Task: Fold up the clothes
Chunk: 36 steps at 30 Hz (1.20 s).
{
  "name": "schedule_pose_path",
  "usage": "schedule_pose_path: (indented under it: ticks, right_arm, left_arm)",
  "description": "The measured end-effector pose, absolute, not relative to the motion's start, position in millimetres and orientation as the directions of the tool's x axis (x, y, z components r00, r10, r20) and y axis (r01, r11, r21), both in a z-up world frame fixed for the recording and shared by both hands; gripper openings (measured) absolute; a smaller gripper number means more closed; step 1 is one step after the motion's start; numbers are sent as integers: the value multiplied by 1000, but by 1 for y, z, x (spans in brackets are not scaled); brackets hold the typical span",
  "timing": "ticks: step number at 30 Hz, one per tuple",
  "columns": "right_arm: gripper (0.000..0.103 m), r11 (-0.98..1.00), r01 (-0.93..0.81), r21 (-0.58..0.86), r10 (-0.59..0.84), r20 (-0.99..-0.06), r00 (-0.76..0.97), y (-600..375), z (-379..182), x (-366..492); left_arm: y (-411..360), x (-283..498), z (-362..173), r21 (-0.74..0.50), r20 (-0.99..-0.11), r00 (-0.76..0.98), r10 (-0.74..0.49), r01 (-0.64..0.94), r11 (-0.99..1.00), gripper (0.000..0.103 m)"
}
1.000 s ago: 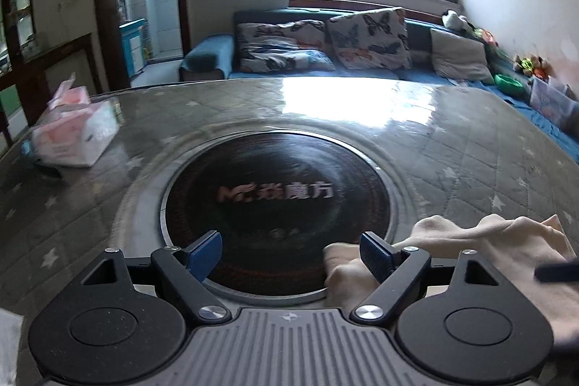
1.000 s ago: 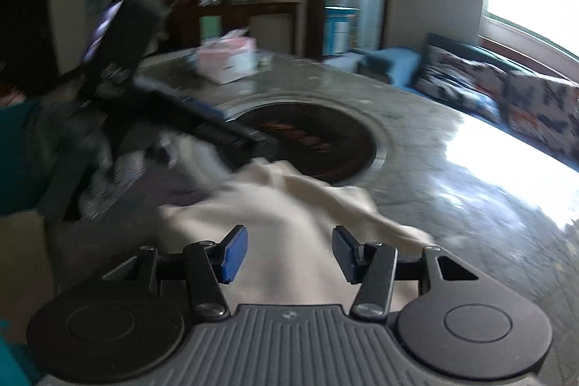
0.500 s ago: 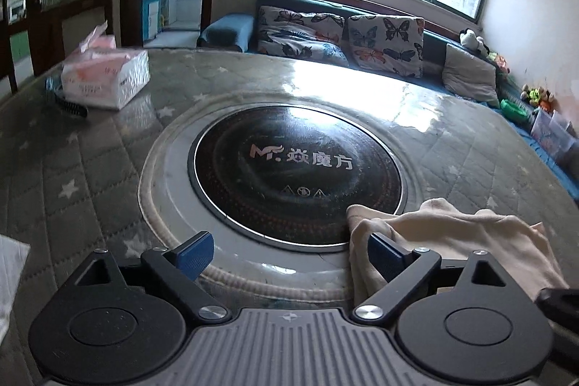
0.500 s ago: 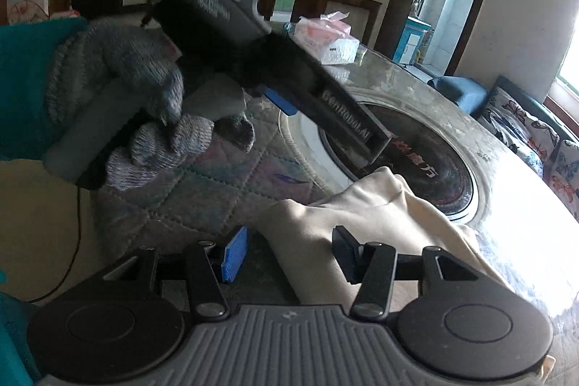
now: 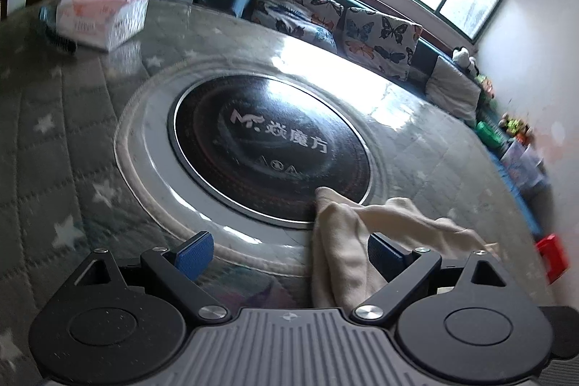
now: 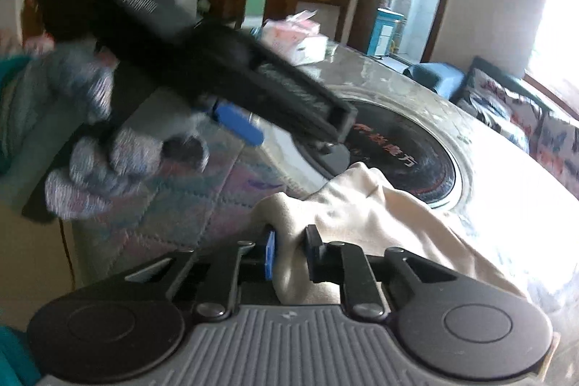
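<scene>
Left wrist view: the left gripper is spread wide and empty; the cloth, soft and light, lies near-right on the table.

Right wrist view: the right gripper pinches a cloth edge; a corner would grip best.

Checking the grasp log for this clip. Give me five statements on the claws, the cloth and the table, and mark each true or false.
1. The right claw is shut on the cloth. True.
2. The left claw is shut on the cloth. False: its jaws stand wide open, with cloth lying against the inner side of one finger.
3. The cloth is dark blue. False: it is cream.
4. A tissue box sits on the table. True.
5. The cloth covers the whole black disc. False: it only reaches the disc's near edge.
</scene>
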State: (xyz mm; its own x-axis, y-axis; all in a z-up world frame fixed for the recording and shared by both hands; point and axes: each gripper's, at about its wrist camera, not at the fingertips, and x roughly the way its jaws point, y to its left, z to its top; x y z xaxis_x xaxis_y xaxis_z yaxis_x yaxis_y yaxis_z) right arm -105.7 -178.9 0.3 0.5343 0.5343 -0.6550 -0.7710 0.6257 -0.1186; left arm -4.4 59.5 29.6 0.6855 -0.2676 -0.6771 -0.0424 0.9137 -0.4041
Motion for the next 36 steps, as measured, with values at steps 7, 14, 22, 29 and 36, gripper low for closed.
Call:
schedule_pose_path:
  ticks: [7,14,22,29,36]
  right_arm:
    - [13,673,-740,5,589,-608,533,-205,21,-98]
    - [13,681,-731,52,620,-571,538,-221,31,-103]
    - [14,665,-742,83,642,-571,512,-229,22,-112]
    - [22,735,-667,121,609,-553,569,-270,20,-110]
    - [27,918,-385,93,363,-588,723,-352,4,-77]
  left_arm:
    - [53,-5,25,-544,-669,643,-372,-84,835,93]
    - [43,-1,17,-640,-642,615,-458,-102,761,75]
    - [41,3,3,-691,-632,578,-517,-117,714,23]
    - [42,1,7,-666,-645,577,-502,-100,739,21]
    - [40,0,9,-652,-652,572,-497,-88,753,21]
